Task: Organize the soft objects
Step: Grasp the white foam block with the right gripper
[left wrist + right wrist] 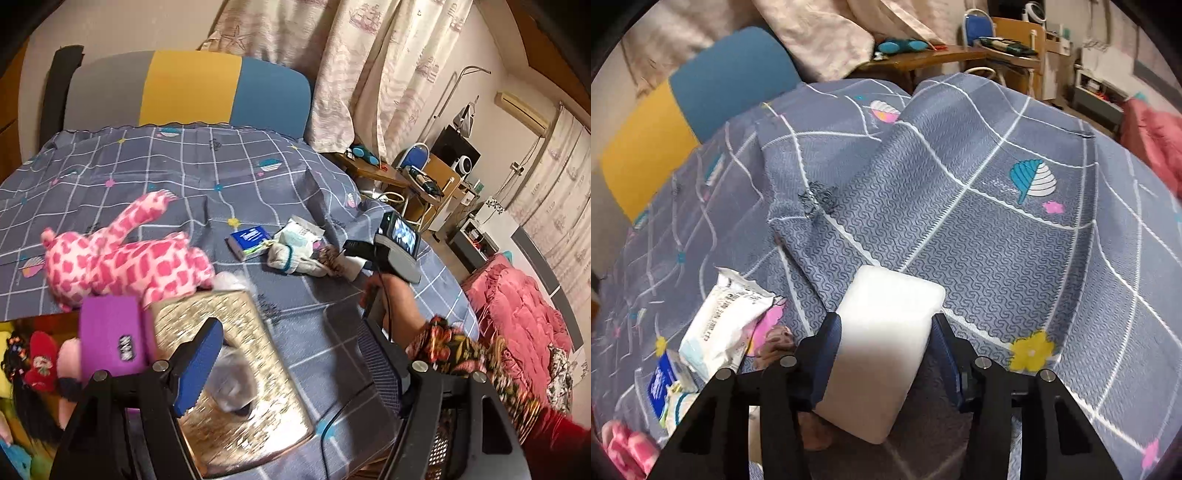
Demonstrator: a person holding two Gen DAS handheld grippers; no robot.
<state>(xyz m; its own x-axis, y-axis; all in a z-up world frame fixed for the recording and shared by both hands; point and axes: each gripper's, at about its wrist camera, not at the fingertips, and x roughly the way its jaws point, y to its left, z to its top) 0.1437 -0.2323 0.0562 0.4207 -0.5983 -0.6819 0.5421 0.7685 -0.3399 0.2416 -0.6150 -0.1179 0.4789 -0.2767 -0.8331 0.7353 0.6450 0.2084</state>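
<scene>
Both grippers are working over the bed. My right gripper point(886, 332) is sitting at the bottom centre of the right wrist view, and its blue pads point(827, 354) are pressing on either side of a white foam block point(882, 343), so it is clamped on that block. The block is standing up between the fingers, reaching from the lower middle of the frame up over the grey checked bedspread point(960, 229).

At the lower left of that view, a white wipes packet point(727, 325) is lying tilted on the bedspread, with a blue tissue pack point(661, 384) just below it and a patch of pink spotted plush point(624, 446) in the bottom left corner.

My left gripper point(291, 369) is filling the bottom of the left wrist view. Its fingers are standing well apart, one blue pad point(199, 365) at centre left and the other finger at the lower right, with nothing pinched between them. Beneath the opening a gold patterned box point(236, 354) is lying on the bedspread, blurred.

A pink giraffe plush toy point(122, 258) is sprawling on its side at the left middle of the frame, just above the box. A purple block point(110, 336) is showing blurred at the left, beside the near finger. In the centre, the blue tissue pack, the wipes packet and a white sock point(291, 258) are lying close together. My right hand point(395, 302) is gripping its tool's handle at centre right, a floral sleeve point(461, 347) trailing behind it. At the bottom left edge, more soft toys point(37, 358) are lying in a heap beside the bed.
</scene>
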